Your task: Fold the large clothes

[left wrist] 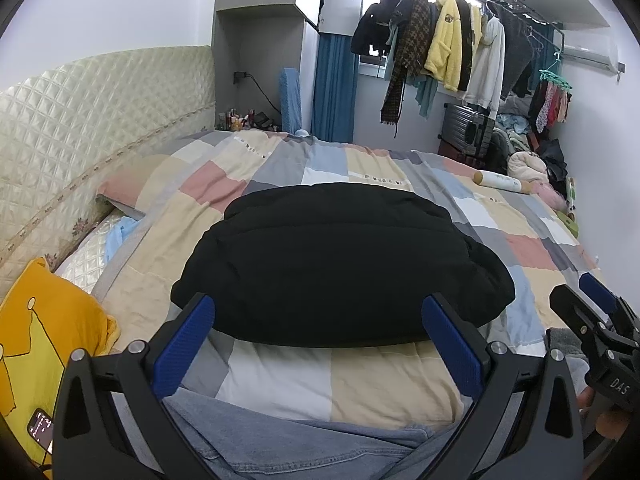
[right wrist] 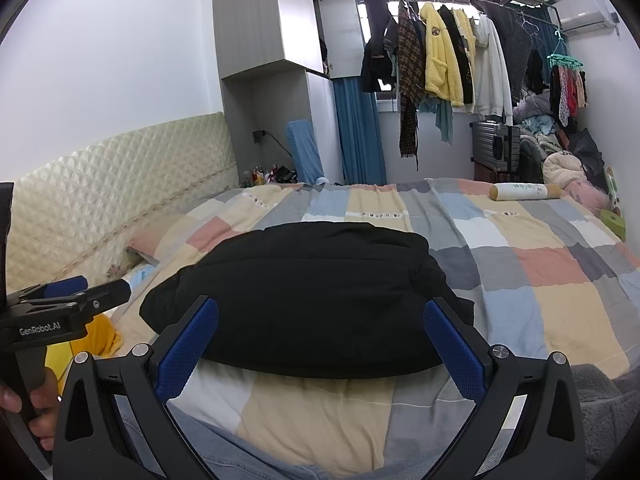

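A black padded garment (left wrist: 340,264) lies folded into a compact bundle on the patchwork bedcover (left wrist: 360,384); it also shows in the right wrist view (right wrist: 312,300). My left gripper (left wrist: 318,312) is open and empty, held above the bundle's near edge. My right gripper (right wrist: 320,316) is open and empty too, above the same near edge. The right gripper shows at the right edge of the left wrist view (left wrist: 588,304), and the left gripper shows at the left edge of the right wrist view (right wrist: 86,286).
A yellow cushion (left wrist: 44,344) lies at the near left by the quilted headboard (left wrist: 92,120). A white roll (right wrist: 524,192) lies at the far right of the bed. Clothes hang on a rack (right wrist: 452,52) behind, over a suitcase (right wrist: 496,146).
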`<state>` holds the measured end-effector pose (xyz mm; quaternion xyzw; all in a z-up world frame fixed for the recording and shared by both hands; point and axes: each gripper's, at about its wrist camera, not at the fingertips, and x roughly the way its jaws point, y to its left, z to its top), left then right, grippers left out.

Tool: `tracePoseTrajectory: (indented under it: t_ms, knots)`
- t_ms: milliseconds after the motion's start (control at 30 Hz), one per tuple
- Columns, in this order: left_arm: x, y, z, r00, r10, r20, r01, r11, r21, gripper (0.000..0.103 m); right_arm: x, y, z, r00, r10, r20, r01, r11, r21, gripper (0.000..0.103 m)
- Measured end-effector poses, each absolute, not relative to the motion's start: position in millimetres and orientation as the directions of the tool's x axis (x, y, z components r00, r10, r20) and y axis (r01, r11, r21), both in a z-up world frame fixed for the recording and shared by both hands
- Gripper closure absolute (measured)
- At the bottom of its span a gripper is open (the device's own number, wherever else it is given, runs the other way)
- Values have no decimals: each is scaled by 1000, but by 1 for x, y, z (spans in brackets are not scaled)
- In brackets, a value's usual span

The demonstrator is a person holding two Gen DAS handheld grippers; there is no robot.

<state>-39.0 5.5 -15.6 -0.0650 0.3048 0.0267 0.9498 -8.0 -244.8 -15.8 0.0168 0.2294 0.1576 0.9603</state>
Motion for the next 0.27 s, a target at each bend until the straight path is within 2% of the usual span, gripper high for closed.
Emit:
tracePoseTrajectory:
  t_ms: [267]
  knots:
    - [-39, 5, -19, 809, 14, -588, -94, 990, -106, 0, -7, -246, -18, 843, 305, -444, -291, 951, 102, 0]
